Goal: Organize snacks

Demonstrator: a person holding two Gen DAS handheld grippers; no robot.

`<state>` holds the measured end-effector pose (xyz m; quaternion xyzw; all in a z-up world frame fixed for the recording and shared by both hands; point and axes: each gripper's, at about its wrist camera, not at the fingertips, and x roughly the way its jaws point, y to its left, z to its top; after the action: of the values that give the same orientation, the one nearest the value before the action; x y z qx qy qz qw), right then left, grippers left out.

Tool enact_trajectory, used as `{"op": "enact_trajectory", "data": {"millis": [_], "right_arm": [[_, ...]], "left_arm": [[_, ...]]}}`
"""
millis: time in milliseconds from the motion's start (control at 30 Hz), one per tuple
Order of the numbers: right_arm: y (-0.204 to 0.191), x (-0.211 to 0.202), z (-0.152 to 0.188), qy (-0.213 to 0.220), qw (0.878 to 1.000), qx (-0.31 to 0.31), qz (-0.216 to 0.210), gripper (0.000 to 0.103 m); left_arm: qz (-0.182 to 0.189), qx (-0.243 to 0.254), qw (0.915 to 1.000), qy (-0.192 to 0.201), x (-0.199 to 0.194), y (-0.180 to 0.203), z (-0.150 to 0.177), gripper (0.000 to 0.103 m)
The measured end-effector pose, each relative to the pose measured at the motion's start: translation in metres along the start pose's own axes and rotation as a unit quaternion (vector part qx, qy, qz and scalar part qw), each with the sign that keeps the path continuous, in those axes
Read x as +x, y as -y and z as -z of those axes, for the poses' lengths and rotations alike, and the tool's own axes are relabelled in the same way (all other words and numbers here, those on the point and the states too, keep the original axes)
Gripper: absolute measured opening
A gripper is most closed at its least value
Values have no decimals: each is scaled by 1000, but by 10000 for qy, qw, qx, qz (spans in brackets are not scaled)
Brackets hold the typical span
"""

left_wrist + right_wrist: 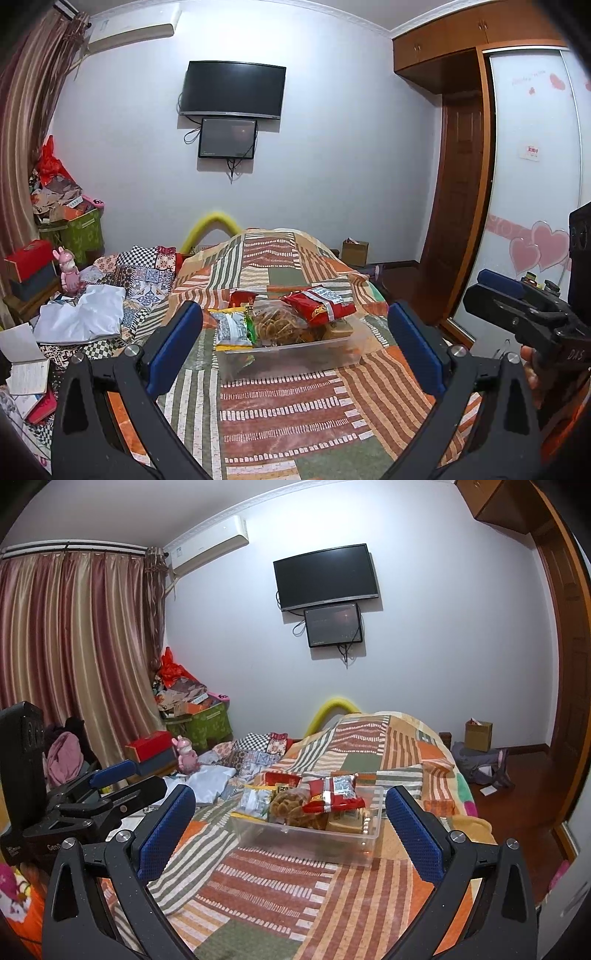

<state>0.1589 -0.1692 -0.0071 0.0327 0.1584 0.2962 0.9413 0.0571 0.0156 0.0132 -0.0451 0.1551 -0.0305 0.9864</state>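
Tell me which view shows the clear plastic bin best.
Right wrist view: the clear plastic bin shows its front wall, right side and rim. In the left wrist view, the bin shows mainly its front wall, with snacks hiding much of the rim.

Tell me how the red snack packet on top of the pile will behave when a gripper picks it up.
The red snack packet looks puffy and crinkled, so it is probably light and will likely dent under the pads. Its glossy film may slip. It lies loosely atop the bagged biscuits in the clear bin, so neighbours may shift.

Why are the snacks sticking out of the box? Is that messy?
A bit. The red snack bag lies tilted on top of the pile, above the rim of the clear box, and a green-and-white packet hangs over its left edge.
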Motion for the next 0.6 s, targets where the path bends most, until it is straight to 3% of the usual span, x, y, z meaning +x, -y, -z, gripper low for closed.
{"op": "enact_trajectory", "data": {"millis": [600], "right_arm": [[3, 2, -2, -23, 10000, 62, -6, 103]], "left_arm": [[44, 36, 10000, -29, 4, 4, 0, 101]]}}
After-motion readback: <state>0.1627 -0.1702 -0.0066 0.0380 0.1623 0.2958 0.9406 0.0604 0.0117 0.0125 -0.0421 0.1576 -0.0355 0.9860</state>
